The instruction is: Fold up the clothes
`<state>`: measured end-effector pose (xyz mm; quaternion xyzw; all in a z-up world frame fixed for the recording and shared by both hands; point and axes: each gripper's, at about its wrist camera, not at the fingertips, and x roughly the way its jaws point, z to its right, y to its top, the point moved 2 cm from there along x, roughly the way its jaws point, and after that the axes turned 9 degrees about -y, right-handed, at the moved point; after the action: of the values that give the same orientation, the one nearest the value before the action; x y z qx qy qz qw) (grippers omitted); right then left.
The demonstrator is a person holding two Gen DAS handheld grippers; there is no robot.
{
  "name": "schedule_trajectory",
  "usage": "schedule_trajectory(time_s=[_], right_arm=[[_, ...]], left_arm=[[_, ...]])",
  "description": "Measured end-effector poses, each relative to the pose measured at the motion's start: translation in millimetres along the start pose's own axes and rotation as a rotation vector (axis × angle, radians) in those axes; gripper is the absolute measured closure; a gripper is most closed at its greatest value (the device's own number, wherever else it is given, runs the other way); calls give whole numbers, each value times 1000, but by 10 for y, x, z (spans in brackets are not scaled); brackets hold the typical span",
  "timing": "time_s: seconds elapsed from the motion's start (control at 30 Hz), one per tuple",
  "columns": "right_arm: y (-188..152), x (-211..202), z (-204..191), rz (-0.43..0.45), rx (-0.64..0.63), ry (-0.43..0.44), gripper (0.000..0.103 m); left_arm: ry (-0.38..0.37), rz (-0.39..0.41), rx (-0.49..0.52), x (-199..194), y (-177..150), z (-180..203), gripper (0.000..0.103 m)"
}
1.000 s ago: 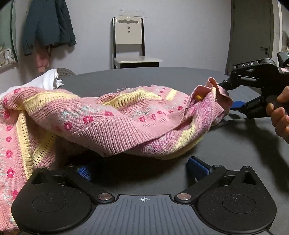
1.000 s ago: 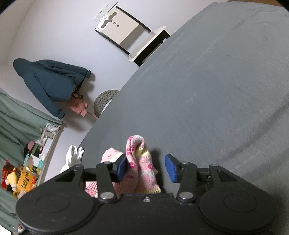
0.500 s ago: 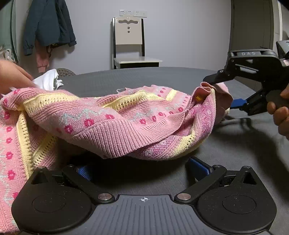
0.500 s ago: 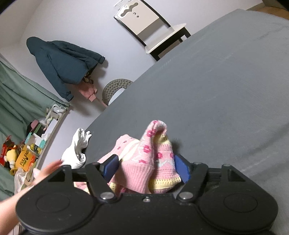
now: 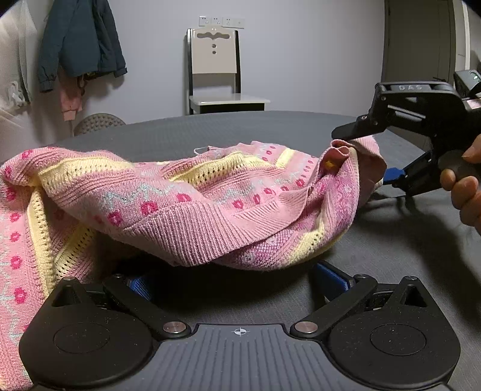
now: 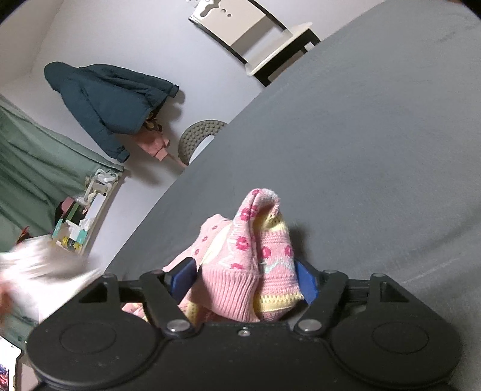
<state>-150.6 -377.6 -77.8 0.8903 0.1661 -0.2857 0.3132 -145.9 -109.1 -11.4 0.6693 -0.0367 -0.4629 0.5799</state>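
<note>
The pink sweater (image 5: 192, 207) runs off the left wrist view's left edge and covers the left gripper's (image 5: 237, 281) left pad. In the right wrist view, a white blur (image 6: 42, 270) at the left edge is unreadable, and shelf items (image 6: 75, 225) are too small to identify.

Domestic room, living or bedroom type. Evidence: a dark teal jacket (image 5: 81, 42) hangs on the pale wall at upper left of the left wrist view, with a small pink garment (image 5: 70, 99) under it. A cream-and-black chair (image 5: 221, 70) stands against the wall at upper centre, below a row of wall sockets (image 5: 221, 21). The right wrist view shows a green curtain (image 6: 33, 168) at left and a cluttered shelf of small packages (image 6: 79, 222) beside it. A grey-covered surface (image 6: 375, 144) fills the foreground.
</note>
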Motion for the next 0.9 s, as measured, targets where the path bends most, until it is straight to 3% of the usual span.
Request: schedule_trajectory(time_s=[0.43, 0.67, 0.77, 0.9], right_arm=[[-112, -275, -101, 25, -60, -1, 34], [-156, -391, -2, 48, -20, -18, 34], [-136, -414, 20, 51, 25, 17, 33], [-136, -358, -4, 50, -10, 1, 33]], left_arm=[[-2, 1, -3, -10, -15, 20, 0], [-3, 1, -3, -10, -36, 16, 0], [-4, -1, -4, -15, -36, 21, 0], [-4, 2, -3, -12, -46, 27, 0]])
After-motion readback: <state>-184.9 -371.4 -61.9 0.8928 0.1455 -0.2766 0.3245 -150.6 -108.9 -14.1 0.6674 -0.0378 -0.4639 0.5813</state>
